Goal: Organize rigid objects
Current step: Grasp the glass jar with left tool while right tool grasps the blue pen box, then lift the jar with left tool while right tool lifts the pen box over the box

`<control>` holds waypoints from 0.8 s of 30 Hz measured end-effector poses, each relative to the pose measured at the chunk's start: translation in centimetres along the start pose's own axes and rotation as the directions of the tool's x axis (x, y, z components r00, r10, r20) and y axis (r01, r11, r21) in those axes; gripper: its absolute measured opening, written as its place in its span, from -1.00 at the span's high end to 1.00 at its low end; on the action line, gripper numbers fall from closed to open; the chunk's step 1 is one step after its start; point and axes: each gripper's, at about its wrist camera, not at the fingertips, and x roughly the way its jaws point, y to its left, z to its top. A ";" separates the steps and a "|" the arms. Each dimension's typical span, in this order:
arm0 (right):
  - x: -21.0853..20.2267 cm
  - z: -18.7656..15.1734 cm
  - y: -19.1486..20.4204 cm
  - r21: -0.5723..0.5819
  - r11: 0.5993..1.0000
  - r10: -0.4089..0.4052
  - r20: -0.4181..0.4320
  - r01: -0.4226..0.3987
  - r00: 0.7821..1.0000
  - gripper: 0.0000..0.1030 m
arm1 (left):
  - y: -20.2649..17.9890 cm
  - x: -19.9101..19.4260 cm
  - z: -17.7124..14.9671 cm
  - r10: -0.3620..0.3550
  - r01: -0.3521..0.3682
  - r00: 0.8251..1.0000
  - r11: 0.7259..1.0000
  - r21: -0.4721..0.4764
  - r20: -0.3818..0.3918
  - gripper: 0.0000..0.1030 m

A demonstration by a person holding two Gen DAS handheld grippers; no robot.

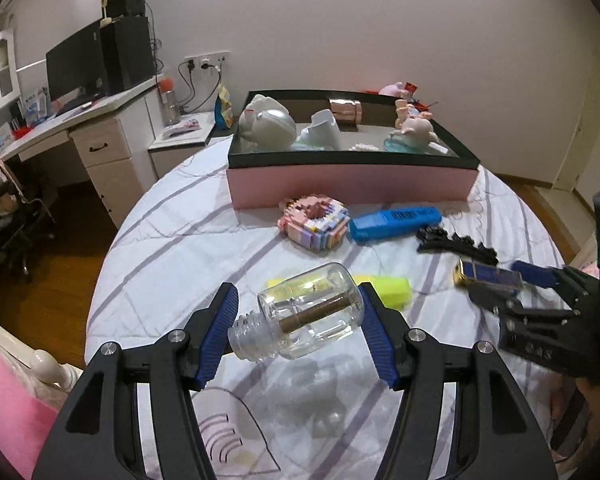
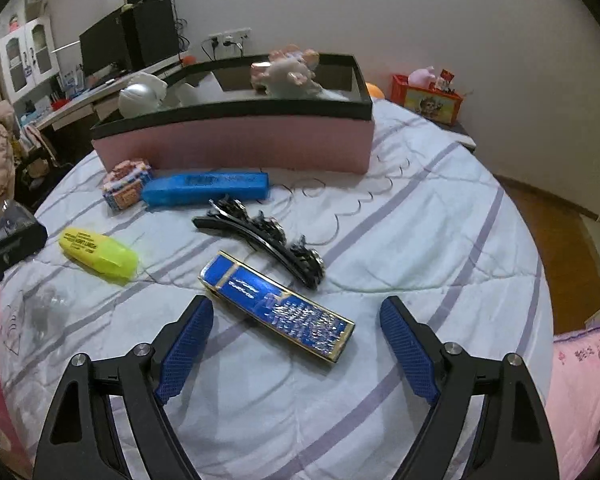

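Observation:
My left gripper (image 1: pixel 298 294) is shut on a clear glass jar (image 1: pixel 308 316), held sideways above the quilt with its threaded neck pointing left; its shadow falls on the quilt below. My right gripper (image 2: pixel 296 306) is open, its pads either side of a flat blue-and-gold box (image 2: pixel 276 300) lying on the bed, and not touching it. The left wrist view shows this gripper (image 1: pixel 504 286) at the right, by the same box (image 1: pixel 488 274). Farther back stands a pink storage box with a black rim (image 1: pixel 348 184) (image 2: pixel 236 144), holding pale figurines.
Loose on the quilt lie a yellow highlighter (image 2: pixel 98 256), a black hair clip (image 2: pixel 268 240), a long blue case (image 2: pixel 206 190) and a pastel block ring (image 1: pixel 314 222). A desk (image 1: pixel 100 136) stands beyond the bed's left edge, and a red box (image 2: pixel 432 100) at far right.

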 end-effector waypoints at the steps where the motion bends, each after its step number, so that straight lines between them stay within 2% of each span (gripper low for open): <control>1: -0.1 -0.1 0.2 -0.001 1.000 0.003 -0.003 -0.003 1.000 -0.17 | 0.0 -0.1 -0.2 -0.005 0.005 1.000 1.000 0.004 -0.006 -0.20; 3: -0.4 -0.4 0.6 -0.012 1.000 -0.014 -0.004 0.014 1.000 0.09 | 0.0 -0.3 -0.4 -0.010 0.010 1.000 1.000 0.009 -0.005 -0.20; 5: -1.0 -0.9 1.0 -0.015 1.000 0.002 -0.008 -0.003 1.000 0.30 | -0.2 -0.4 -0.7 -0.015 0.015 1.000 1.000 0.011 -0.009 -0.20; 8: -2.0 -1.7 2.1 -0.026 0.999 0.033 -0.032 -0.034 0.999 0.48 | -0.2 -0.3 -1.2 -0.024 0.024 0.999 1.000 0.017 -0.023 -0.20; 10: -2.7 -2.3 3.2 -0.041 0.994 0.102 -0.053 -0.104 0.993 0.50 | -0.2 -0.2 -1.5 -0.027 0.027 0.999 0.999 0.019 -0.031 -0.20; 11: -3.0 -2.4 3.7 -0.047 0.993 0.109 -0.046 -0.111 0.993 0.50 | -0.2 -0.2 -1.6 -0.028 0.029 0.999 0.999 0.021 -0.034 -0.21; 13: -3.2 -2.4 4.2 -0.061 0.996 0.057 -0.015 -0.058 0.998 0.50 | -0.2 -0.1 -1.8 -0.031 0.032 0.999 0.999 0.017 -0.038 -0.21; 16: -2.4 -1.8 3.8 -0.019 0.999 0.050 -0.010 -0.050 0.999 0.45 | -0.3 0.1 -1.9 -0.023 0.024 0.999 0.999 0.022 -0.040 -0.21; 21: -0.8 -0.7 3.8 -0.015 1.000 0.025 -0.018 -0.025 1.000 0.46 | -0.5 1.1 -2.0 -0.036 0.038 0.998 0.999 0.023 -0.059 -0.21; 22: -0.6 -0.6 3.9 -0.027 0.999 0.019 -0.016 -0.019 1.000 0.48 | -0.6 1.1 -2.1 -0.035 0.037 0.998 0.999 0.020 -0.055 -0.21; 23: -0.6 -0.6 4.0 -0.039 0.999 0.015 -0.012 -0.015 1.000 0.60 | -0.7 1.2 -2.1 -0.040 0.041 0.998 0.999 0.016 -0.051 -0.21; 24: -0.7 -0.6 4.0 -0.038 0.999 0.016 -0.003 -0.016 1.000 0.61 | -0.7 1.1 -2.0 -0.044 0.045 0.998 0.999 0.015 -0.049 -0.21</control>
